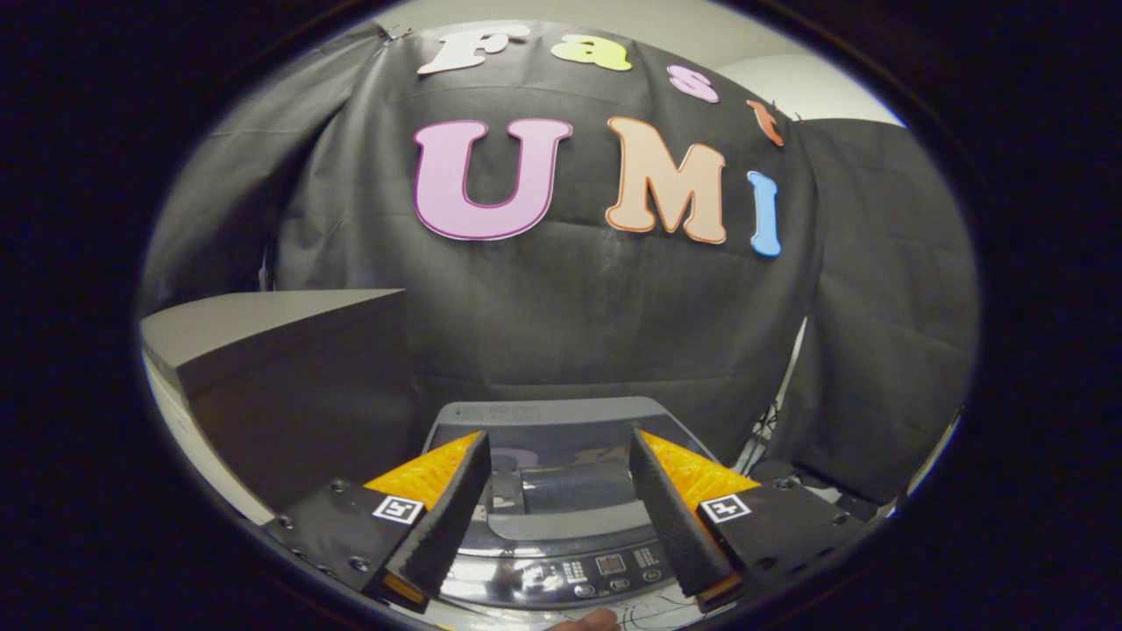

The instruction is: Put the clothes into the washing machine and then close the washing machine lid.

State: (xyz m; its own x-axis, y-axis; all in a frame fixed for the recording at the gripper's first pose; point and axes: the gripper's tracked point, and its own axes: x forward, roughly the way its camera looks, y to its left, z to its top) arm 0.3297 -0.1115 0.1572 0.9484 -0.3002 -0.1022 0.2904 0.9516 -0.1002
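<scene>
Washing machine (554, 491) sits below the gripper (556, 495), lid (561, 486) down flat, control panel (596, 570) nearest the fingers and its long axis running from there toward the cloth wall. No clothes show, so this fits either a load still waiting or one already inside. Fingers hang spread, holding nothing. A grey box (289, 368) stands left of the machine.

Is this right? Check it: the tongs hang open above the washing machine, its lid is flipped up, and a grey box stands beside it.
One thing is wrong. In the gripper view the lid lies shut on the washing machine, not flipped up. The rest holds: the tongs hang open above it, gripping nothing, and the grey box stands beside it.
</scene>
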